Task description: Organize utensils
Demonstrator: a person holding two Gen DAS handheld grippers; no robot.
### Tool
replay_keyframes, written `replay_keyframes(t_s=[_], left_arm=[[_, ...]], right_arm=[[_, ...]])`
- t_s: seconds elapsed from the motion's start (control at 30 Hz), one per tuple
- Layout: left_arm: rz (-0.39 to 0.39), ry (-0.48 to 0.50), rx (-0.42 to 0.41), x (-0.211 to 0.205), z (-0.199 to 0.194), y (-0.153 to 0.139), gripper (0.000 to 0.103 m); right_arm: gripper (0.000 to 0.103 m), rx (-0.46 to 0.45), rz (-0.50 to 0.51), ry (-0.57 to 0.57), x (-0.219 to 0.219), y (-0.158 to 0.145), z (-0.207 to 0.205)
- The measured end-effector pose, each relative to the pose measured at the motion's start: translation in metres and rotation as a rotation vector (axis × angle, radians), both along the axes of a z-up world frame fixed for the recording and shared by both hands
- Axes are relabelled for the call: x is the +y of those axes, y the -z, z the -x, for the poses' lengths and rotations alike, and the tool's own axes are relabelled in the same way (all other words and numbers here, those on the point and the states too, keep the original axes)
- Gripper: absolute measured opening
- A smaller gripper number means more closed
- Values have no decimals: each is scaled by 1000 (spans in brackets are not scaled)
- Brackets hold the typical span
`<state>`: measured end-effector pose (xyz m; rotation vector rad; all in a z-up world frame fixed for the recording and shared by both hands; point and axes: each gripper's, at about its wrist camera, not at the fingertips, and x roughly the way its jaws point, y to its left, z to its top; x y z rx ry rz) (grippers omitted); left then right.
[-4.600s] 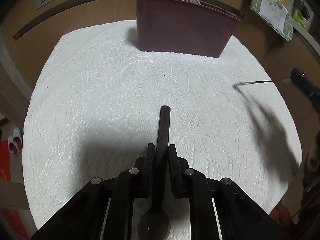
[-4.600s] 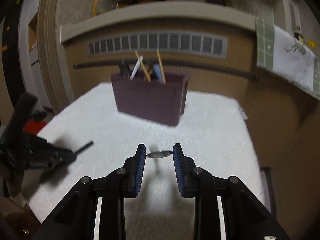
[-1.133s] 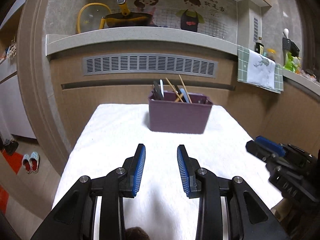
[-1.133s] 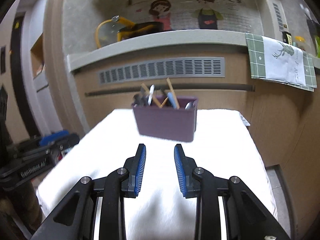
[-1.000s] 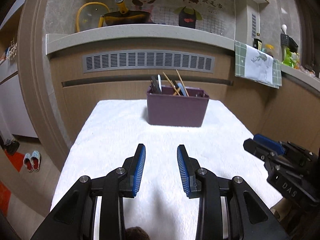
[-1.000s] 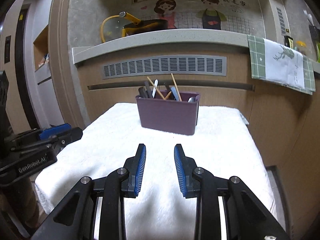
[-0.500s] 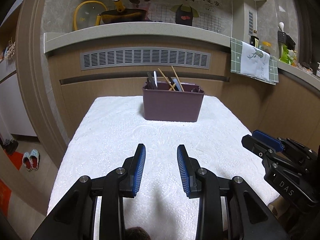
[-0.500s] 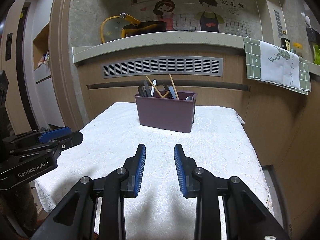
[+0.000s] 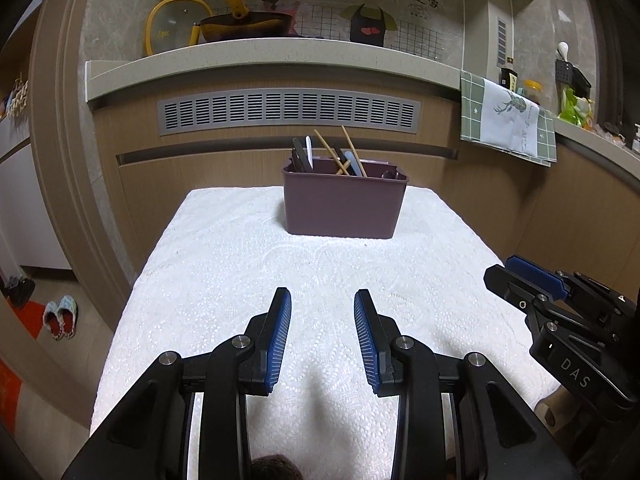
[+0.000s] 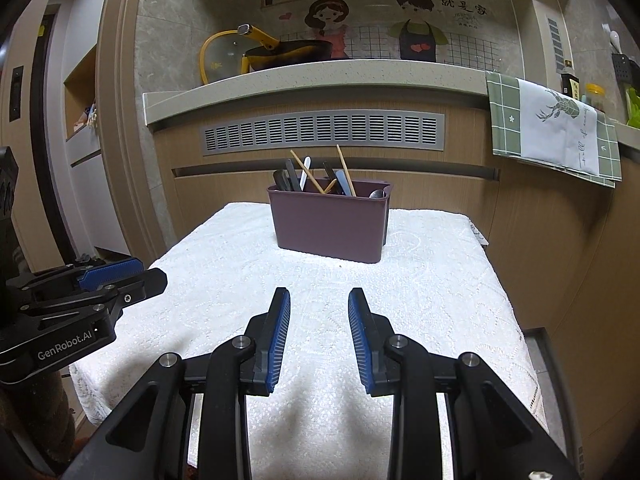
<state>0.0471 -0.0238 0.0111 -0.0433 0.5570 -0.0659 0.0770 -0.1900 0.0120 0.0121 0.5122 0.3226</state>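
Left claw (image 9: 322, 300): jaws parted, nothing between the blue pads, pointing forward and angled downward. Right claw (image 10: 319, 298): same condition, jaws parted, empty, same downward angle. The two claws sit side by side, apart, each visible at the edge of the other's view.

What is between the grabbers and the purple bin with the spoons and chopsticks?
Nothing visible. Only bare white cloth lies between the left gripper, the right gripper and the bin. Both grippers are open and empty, and the utensils already stand inside it.
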Motion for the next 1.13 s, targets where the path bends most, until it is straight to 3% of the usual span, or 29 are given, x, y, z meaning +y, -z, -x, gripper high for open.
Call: replay_keyframes(t_s=[1.13], left_arm=[[-4,11,-1,-2,-1,5,34]], right_arm=[[29,6,-3,38,-8,0,-3]])
